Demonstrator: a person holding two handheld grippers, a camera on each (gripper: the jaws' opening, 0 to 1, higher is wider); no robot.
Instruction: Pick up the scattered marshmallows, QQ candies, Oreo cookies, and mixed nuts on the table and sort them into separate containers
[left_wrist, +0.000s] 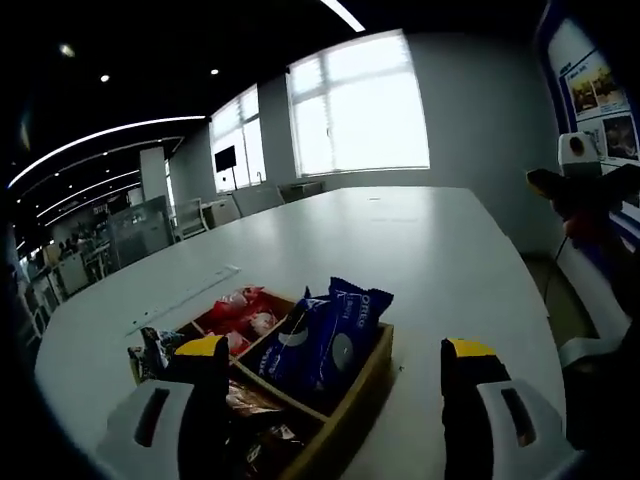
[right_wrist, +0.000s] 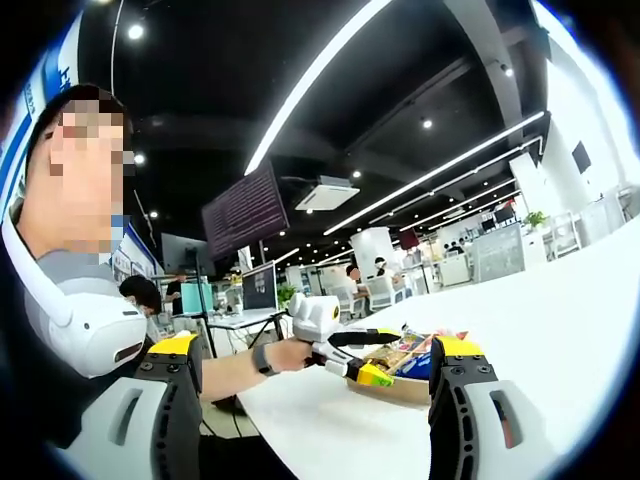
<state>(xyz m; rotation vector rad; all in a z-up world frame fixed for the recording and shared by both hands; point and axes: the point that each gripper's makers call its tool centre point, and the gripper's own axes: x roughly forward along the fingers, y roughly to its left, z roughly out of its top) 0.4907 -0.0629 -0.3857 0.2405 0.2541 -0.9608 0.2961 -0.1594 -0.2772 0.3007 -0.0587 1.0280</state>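
I'm looking across a big white table (left_wrist: 400, 250) in an open office. Behind its far end, bright windows (left_wrist: 355, 105) run along the wall, washed out by daylight, with a dark screen (left_wrist: 225, 158) mounted between two of them. Left of the table, desks and chairs (left_wrist: 195, 215) crowd together. Above the table, the black ceiling (right_wrist: 330, 110) carries long light strips (right_wrist: 315, 75), small spotlights, and a hanging monitor (right_wrist: 245, 210).

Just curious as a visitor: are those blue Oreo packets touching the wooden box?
Touching. In the left gripper view the Oreo packets stand inside the wooden box, leaning on its wall.
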